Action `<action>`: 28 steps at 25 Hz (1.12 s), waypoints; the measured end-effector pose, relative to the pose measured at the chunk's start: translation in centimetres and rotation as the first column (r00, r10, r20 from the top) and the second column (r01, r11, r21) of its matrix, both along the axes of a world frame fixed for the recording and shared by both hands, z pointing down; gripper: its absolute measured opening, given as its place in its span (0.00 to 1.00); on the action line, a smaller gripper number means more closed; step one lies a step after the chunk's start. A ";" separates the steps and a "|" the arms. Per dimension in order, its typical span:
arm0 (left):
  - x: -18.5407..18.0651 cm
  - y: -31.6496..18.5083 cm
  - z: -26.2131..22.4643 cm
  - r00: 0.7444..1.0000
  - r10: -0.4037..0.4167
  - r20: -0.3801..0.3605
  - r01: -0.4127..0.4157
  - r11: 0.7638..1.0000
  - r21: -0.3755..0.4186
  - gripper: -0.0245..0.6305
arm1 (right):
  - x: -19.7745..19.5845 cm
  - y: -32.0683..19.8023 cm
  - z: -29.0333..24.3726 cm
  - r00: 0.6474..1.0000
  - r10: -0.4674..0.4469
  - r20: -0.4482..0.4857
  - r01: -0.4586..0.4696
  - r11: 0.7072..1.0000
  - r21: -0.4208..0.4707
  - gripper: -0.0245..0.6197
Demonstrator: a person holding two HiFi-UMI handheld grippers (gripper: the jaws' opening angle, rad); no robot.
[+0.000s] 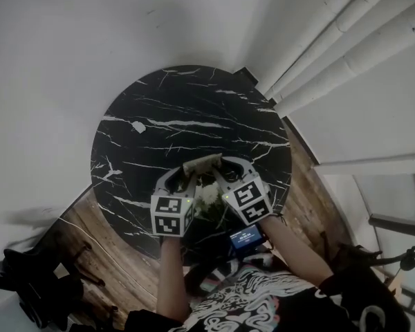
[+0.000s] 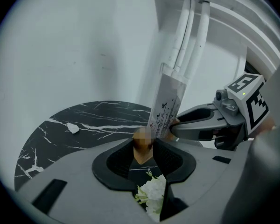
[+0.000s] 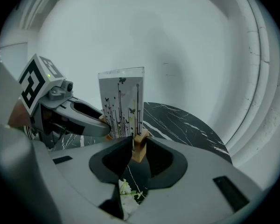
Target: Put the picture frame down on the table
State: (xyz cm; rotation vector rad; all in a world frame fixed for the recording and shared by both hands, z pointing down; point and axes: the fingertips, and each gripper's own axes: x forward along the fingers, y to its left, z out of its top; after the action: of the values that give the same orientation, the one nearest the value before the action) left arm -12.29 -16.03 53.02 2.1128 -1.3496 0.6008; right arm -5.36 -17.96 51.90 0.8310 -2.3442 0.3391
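1. A round black marble surface with white veins stands against a plain white wall.
2. A person holds two grey grippers side by side over the near part of the surface, each with a cube of square markers on top.
3. Between them is the picture frame. It is a clear upright panel printed with dark grass stems and butterflies, set in a small wooden base.
4. The left gripper is closed on one end of the wooden base, with the panel rising just beyond its jaws.
5. The right gripper is closed on the other end of the base, so the frame is carried from both sides.
6. The frame stands nearly upright and appears to be held just above the surface, not resting on it.
7. A cluster of white flowers lies below the grippers, near the front edge of the surface.
8. A small white scrap lies on the surface, well apart from the frame, to the left.
9. White pipes run along the wall at the right.
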 end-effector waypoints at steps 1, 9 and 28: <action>0.0 -0.2 0.2 1.000 0.004 0.004 -0.004 1.000 -0.005 0.25 | 0.0 -0.2 0.2 1.000 -0.002 -0.002 0.002 1.000 -0.004 0.19; 0.0 -1.2 1.9 1.000 0.007 0.014 -0.007 1.000 -0.026 0.25 | -0.1 -1.2 2.2 1.000 -0.014 -0.012 0.014 1.000 -0.021 0.18; -0.4 -1.8 7.4 1.000 0.005 0.014 -0.003 0.993 -0.122 0.25 | -0.6 -2.0 7.8 0.999 -0.033 -0.038 0.029 0.994 -0.110 0.18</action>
State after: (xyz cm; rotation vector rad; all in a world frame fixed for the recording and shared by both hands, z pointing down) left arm -12.70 -17.82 60.47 2.0175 -1.2829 0.6839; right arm -5.94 -19.93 59.68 0.7415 -2.2773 0.4298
